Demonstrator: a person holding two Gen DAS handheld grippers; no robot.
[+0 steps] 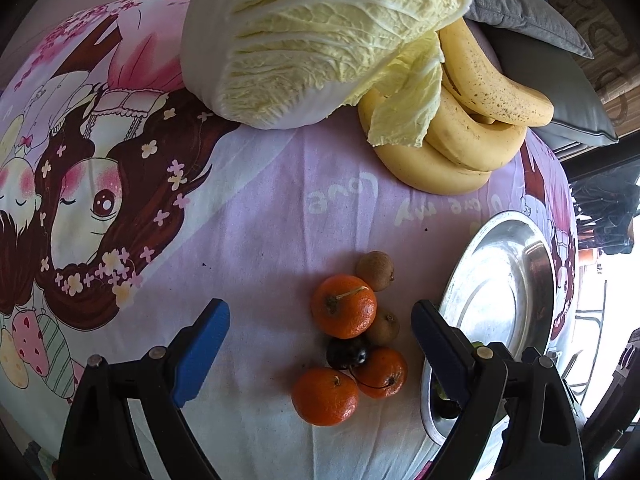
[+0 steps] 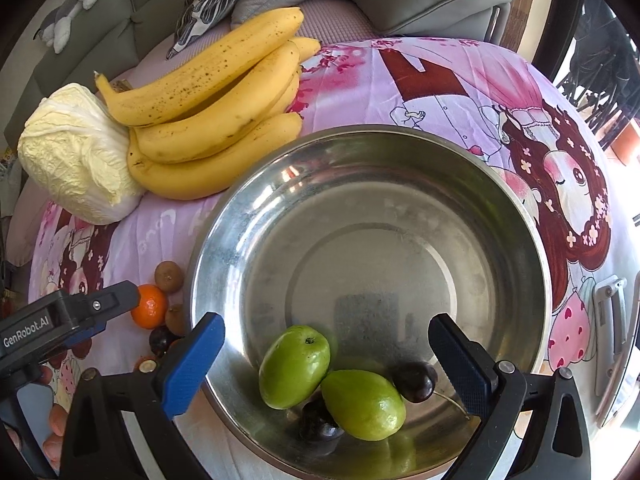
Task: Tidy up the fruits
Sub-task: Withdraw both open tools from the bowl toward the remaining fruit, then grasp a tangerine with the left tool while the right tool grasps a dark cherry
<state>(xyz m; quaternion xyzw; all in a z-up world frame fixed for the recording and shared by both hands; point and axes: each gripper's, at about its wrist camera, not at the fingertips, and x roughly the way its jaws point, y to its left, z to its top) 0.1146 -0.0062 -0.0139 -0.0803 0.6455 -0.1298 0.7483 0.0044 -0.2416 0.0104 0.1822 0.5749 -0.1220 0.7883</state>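
While left hand-held gripper (image 1: 320,340) gapes downward over oranges (image 1: 344,306).

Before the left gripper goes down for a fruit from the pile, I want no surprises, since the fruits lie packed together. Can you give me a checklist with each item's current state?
1. Left gripper open with nothing between its fingers: ok.
2. Target stands free: not ok. The top orange touches the dark plum and a kiwi.
3. Room in the steel bowl: ok; only two green fruits and two dark plums sit at its near side.
4. Right gripper out of the way: ok; it is open over the bowl, holding nothing.
5. Bananas and cabbage clear of the pile: ok.
6. Cloth flat under the pile: ok.
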